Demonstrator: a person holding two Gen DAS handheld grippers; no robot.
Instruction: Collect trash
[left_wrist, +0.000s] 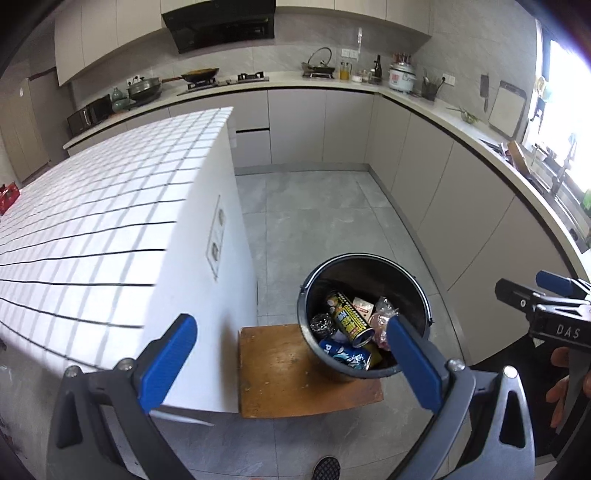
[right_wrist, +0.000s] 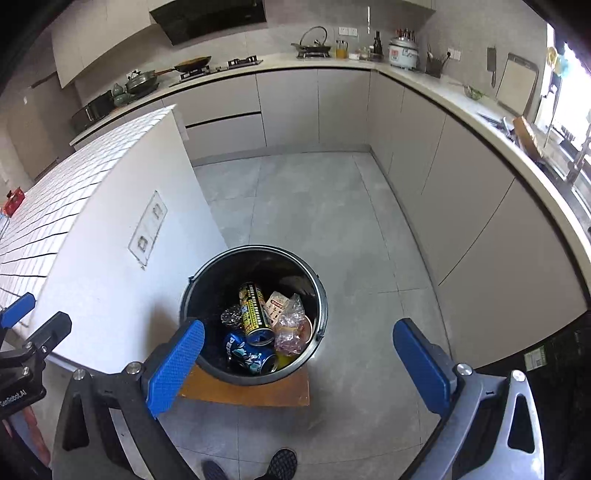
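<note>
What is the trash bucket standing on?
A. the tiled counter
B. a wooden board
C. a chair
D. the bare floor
B: the black bucket, holding cans and wrappers, sits on a brown wooden board on the floor beside the tiled counter.

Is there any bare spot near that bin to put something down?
Yes: the wooden board left of the bin is bare, and so is the tiled counter beside it. The bin itself is crowded with cans and wrappers.

Open hand-held gripper (left_wrist: 291, 343) above trash-filled bucket (left_wrist: 369, 258)
</note>
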